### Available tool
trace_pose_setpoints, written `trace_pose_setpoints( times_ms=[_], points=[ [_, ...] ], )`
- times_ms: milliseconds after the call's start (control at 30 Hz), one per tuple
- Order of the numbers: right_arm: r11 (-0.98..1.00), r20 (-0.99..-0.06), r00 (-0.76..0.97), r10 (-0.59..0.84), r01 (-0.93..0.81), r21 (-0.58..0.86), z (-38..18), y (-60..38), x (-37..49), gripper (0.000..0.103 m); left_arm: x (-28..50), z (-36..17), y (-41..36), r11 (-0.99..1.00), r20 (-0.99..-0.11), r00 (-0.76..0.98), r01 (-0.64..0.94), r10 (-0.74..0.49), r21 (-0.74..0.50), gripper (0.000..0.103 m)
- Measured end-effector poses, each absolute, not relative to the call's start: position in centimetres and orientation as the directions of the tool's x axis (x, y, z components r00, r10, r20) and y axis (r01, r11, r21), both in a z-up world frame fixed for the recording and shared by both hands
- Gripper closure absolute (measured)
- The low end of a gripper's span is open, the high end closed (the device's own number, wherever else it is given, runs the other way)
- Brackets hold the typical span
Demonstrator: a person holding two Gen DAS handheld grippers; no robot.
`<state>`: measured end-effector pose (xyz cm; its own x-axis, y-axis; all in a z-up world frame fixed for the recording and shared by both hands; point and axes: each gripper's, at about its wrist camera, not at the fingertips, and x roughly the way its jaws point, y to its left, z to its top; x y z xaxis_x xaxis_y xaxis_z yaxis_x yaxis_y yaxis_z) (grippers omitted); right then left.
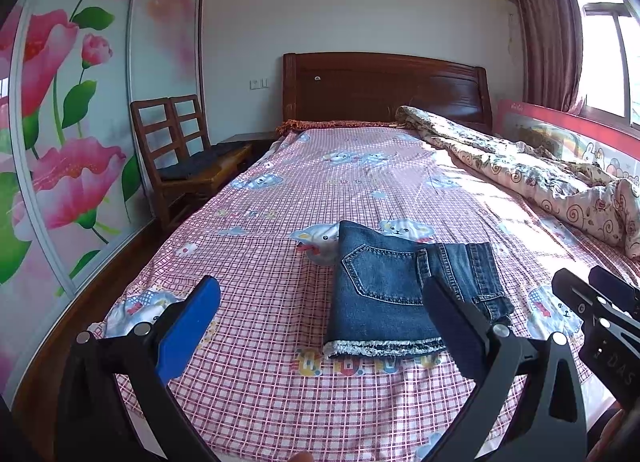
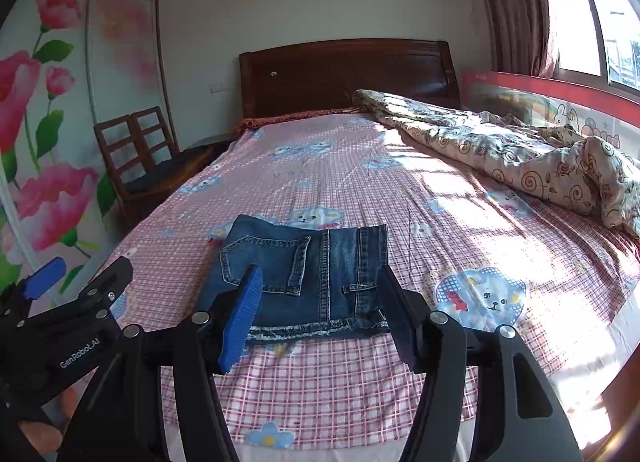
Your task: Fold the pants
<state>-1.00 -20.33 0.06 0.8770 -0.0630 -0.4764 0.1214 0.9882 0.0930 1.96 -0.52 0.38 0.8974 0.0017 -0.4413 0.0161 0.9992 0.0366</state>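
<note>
- The left gripper [image 1: 320, 330] and the right gripper [image 2: 320, 314] both hover above the near end of the bed, jaws spread, nothing between the pads.
- The pants [image 1: 396, 294] lie just beyond them on the checked sheet [image 1: 260, 254]: blue denim folded into a compact rectangle, back pocket up, frayed hem toward the near edge.
- Bare sheet stretches left of the pants and far up to the wooden headboard [image 1: 384, 89].
- A rumpled quilt [image 2: 520, 157] fills the window side.

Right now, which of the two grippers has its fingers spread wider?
The left gripper: its fingers stand far apart, framing most of the folded jeans. The right gripper is open too, but narrower.
</note>
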Motion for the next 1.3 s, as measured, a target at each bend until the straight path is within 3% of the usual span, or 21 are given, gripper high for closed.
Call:
trace_pose_setpoints(
  times_ms=[233,433,567,700,900,1300],
  points=[
    [0.988,-0.478,0.876,-0.061,0.121,0.094,0.1,-20.3,-1.0,0.044,2.0,0.2,-0.7,0.999,-0.448,0.894,0.02,-0.002,0.035,0.002],
    [0.99,-0.493,0.868,-0.056,0.111,0.082,-0.2,-20.1,-0.7,0.044,2.8,-0.3,0.0,0.996,-0.495,0.865,0.061,-0.085,-0.065,0.002],
    [0.992,-0.501,0.864,-0.053,0.101,0.07,-0.4,-19.7,-0.6,0.044,3.2,-1.2,-0.8,0.996,-0.539,0.838,0.085,-0.086,-0.027,0.002],
    [0.992,-0.508,0.86,-0.052,0.102,0.07,-0.6,-19.9,-0.3,0.044,3.3,-1.5,-0.7,0.992,-0.555,0.822,0.107,-0.129,-0.071,0.002],
    [0.992,-0.517,0.854,-0.054,0.107,0.073,-0.9,-20.0,-0.2,0.044,3.7,-1.7,0.0,0.99,-0.565,0.814,0.097,-0.136,-0.099,0.002],
    [0.991,-0.515,0.856,-0.05,0.106,0.08,-0.9,-20.1,-0.2,0.044,3.5,-1.7,-0.4,0.996,-0.54,0.837,0.081,-0.089,-0.038,0.002]
  ],
)
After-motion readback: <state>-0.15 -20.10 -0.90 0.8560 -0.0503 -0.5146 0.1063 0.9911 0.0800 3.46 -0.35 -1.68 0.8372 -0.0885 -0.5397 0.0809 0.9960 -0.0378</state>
